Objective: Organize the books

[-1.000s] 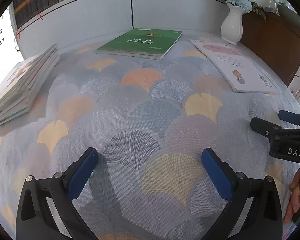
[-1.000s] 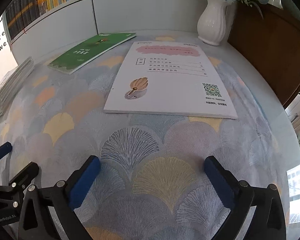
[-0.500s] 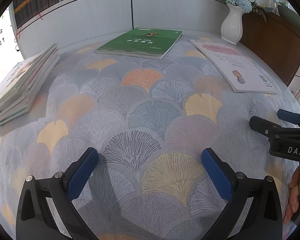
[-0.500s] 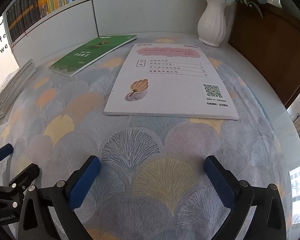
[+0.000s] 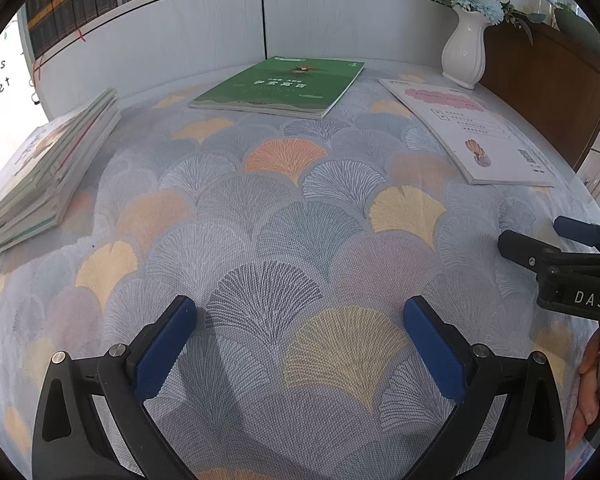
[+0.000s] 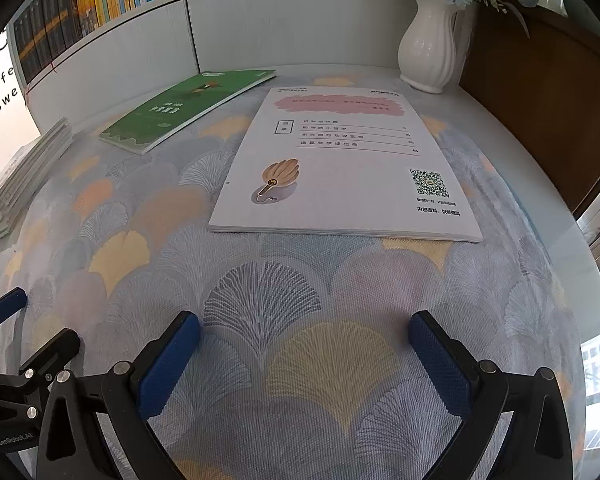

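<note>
White booklet (image 6: 340,164) flat, pink title blotch.

The table (image 5: 300,240) has a big bare patch of cloth in the middle, wide enough for a hand-held gripper to pass. On the left side a stack of books (image 5: 48,168) blocks the way. At the back a green book (image 5: 280,86) lies flat, close to the white wall (image 5: 340,20), with little room behind it. On the right a white book (image 6: 340,164) lies flat, with bare cloth between it and the green book. A tall vase (image 6: 430,40) stands in the back right corner, just behind the white book. A brown cabinet (image 6: 540,100) shuts off the right side. The right hand-held gripper (image 5: 540,236) sticks in low at the right edge.
</note>
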`<move>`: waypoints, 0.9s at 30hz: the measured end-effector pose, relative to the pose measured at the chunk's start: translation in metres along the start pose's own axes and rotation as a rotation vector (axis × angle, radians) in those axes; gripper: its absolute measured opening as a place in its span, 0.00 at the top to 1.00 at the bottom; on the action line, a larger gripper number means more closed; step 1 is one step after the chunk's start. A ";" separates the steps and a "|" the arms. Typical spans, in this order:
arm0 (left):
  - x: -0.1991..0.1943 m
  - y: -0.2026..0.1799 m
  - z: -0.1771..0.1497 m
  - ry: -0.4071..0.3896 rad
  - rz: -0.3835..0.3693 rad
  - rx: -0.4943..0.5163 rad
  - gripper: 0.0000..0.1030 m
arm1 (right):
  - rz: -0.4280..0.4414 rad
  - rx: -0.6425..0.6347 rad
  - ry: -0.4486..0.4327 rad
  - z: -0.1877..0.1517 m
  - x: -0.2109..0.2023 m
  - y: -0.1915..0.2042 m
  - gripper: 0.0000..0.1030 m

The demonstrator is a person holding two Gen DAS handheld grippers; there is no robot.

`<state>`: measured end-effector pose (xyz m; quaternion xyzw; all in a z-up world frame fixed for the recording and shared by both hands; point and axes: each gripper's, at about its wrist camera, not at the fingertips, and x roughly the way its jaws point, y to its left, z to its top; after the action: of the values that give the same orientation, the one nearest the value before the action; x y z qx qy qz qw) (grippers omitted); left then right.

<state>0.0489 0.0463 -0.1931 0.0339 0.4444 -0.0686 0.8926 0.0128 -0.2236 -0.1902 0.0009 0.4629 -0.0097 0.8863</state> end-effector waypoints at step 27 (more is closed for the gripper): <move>0.000 0.000 0.000 0.003 -0.006 -0.005 0.00 | -0.005 -0.007 0.000 0.001 0.002 0.002 0.00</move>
<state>0.0495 0.0463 -0.1931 0.0303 0.4458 -0.0700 0.8919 0.0147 -0.2221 -0.1915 -0.0035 0.4628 -0.0103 0.8864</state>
